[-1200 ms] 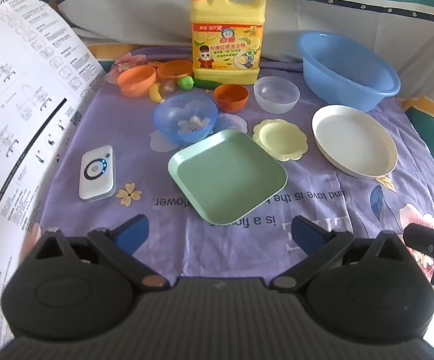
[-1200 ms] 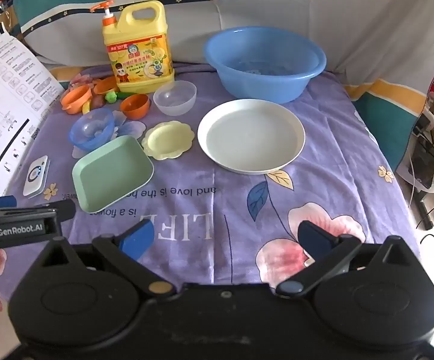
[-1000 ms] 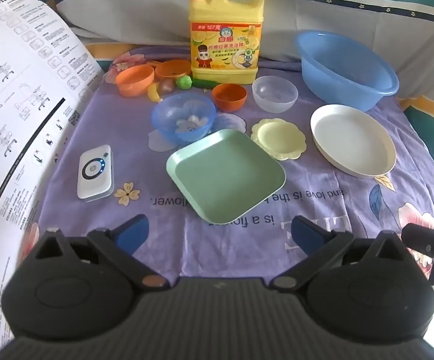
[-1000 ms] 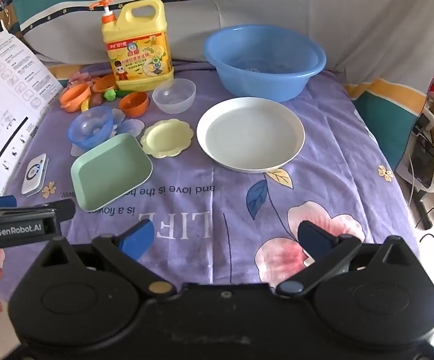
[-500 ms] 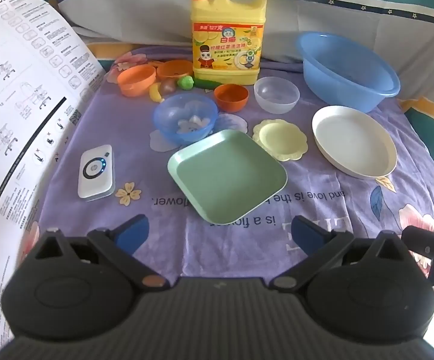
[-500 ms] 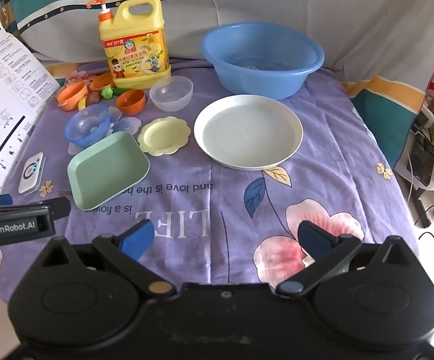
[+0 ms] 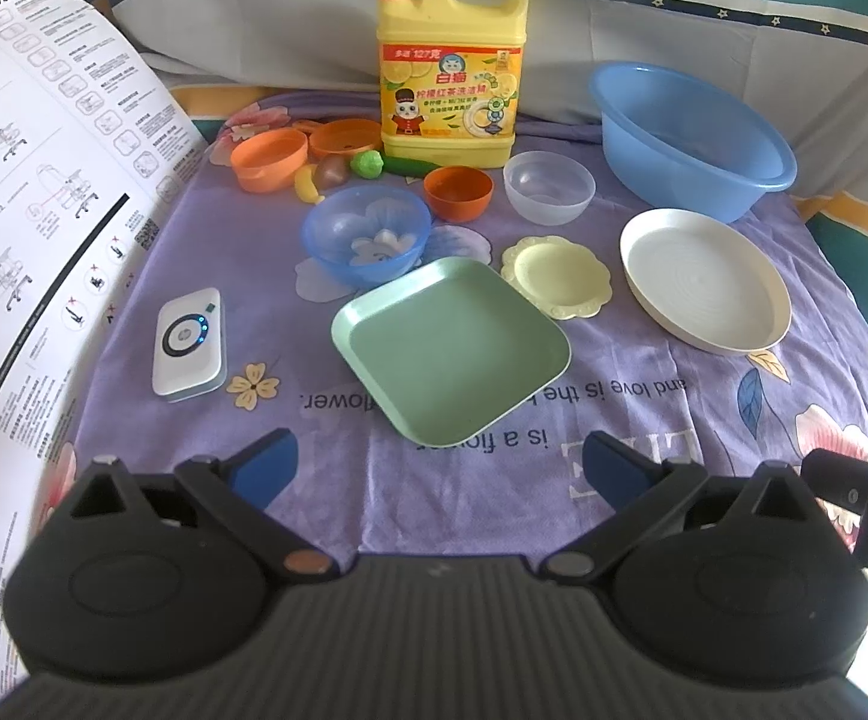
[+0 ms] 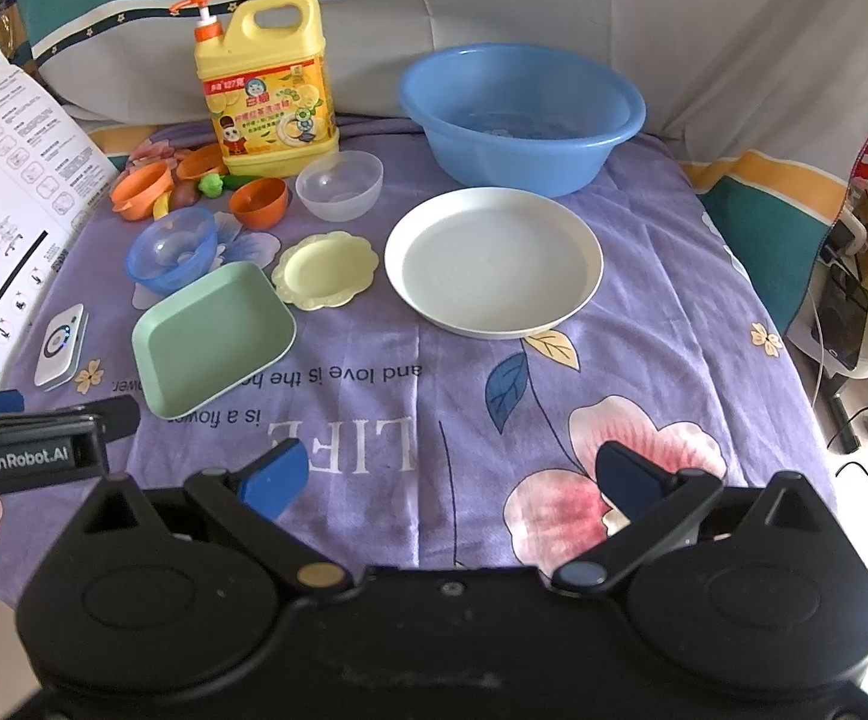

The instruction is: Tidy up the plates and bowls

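On the purple cloth lie a green square plate, a small yellow scalloped plate and a large white round plate. Behind them stand a blue bowl, a small orange bowl and a clear bowl. My left gripper is open just short of the green plate, holding nothing. My right gripper is open over the bare cloth in front of the white plate. The left gripper's body shows at the right wrist view's left edge.
A big blue basin and a yellow detergent jug stand at the back. Orange dishes and toy fruit sit back left, a white device lies left, and a printed paper sheet rises along the left side.
The right wrist view has drifted slightly, so the table items sit a little lower and further left. The left gripper's view is almost unchanged. Both grippers stay open.
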A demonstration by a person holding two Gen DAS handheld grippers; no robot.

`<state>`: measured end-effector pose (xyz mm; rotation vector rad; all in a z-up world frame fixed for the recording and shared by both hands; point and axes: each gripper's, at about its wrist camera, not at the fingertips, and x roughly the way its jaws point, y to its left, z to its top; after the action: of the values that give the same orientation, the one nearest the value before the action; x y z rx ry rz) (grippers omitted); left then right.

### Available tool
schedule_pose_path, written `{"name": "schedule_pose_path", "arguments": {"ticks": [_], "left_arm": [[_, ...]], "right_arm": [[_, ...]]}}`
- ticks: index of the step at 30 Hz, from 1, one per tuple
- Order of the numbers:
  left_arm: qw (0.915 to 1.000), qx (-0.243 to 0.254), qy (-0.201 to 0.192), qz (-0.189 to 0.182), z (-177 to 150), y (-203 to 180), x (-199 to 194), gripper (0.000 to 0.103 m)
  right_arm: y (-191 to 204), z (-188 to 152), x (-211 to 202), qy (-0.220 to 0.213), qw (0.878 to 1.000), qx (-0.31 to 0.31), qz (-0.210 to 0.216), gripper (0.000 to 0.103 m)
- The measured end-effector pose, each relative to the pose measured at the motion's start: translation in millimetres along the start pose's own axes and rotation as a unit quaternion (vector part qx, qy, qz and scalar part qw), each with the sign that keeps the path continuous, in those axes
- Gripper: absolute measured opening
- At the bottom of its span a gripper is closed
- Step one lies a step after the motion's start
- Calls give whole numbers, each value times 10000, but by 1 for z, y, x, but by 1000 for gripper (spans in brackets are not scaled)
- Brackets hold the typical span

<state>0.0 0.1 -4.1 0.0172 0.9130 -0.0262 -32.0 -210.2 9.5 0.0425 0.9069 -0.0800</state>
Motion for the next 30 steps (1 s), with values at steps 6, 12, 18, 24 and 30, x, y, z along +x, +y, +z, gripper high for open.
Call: {"name": "schedule_pose_path", "arguments": {"ticks": [6, 12, 18, 24, 30], "left_arm": [[10000, 0, 2, -4, 0, 0, 0, 103], [10000, 2, -2, -2, 0, 0, 0, 103], [10000, 4, 6, -1, -1, -1, 1, 103], [10000, 16, 14, -8, -3, -2, 3, 103], [10000, 13, 22, -11, -3, -2, 3, 103]], "right_arm": [[0, 0, 0, 11, 10000, -5, -9, 103], [0, 1, 1, 33, 10000, -4, -18, 103], [0, 1, 1, 36, 10000, -13, -23, 103], [0, 1, 2, 42, 10000, -8, -23, 103], [1, 1, 2, 45, 10000, -25, -24, 103]]}}
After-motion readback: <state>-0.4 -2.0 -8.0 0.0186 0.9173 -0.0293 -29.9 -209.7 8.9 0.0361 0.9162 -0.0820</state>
